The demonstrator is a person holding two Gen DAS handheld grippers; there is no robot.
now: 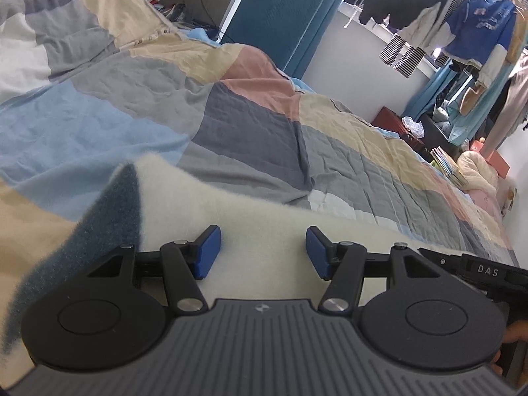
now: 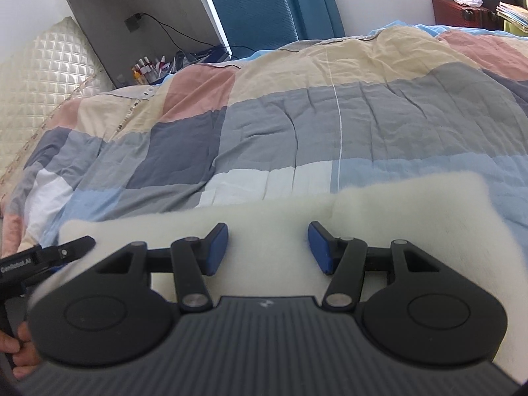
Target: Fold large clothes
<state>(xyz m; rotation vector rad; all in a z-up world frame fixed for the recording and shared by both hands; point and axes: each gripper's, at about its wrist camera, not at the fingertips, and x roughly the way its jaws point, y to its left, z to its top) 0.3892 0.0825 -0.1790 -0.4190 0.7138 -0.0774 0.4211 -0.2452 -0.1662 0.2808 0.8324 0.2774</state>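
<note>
A fluffy white garment [image 1: 250, 211] with a dark teal panel [image 1: 105, 227] lies on the patchwork quilt [image 1: 250, 132], close below me. My left gripper [image 1: 264, 251] hovers over its white part, its blue pads [image 1: 208, 252] apart with nothing between them. In the right wrist view the same white garment [image 2: 396, 217] fills the near ground. My right gripper [image 2: 269, 248] stands open over it, and its pads [image 2: 218, 249] hold only a bare gap. The two grippers sit side by side. A black piece of the other tool [image 2: 62, 252] shows at the left edge.
The quilt [image 2: 297, 125] covers a bed that stretches away from me. Beyond it are a blue chair [image 2: 250, 6], a quilted headboard [image 2: 39, 92] and a shelf of small bottles [image 2: 148, 69]. Hanging clothes [image 1: 475, 29], a red case [image 1: 389, 122] and stacked books [image 1: 448, 165] crowd the far right.
</note>
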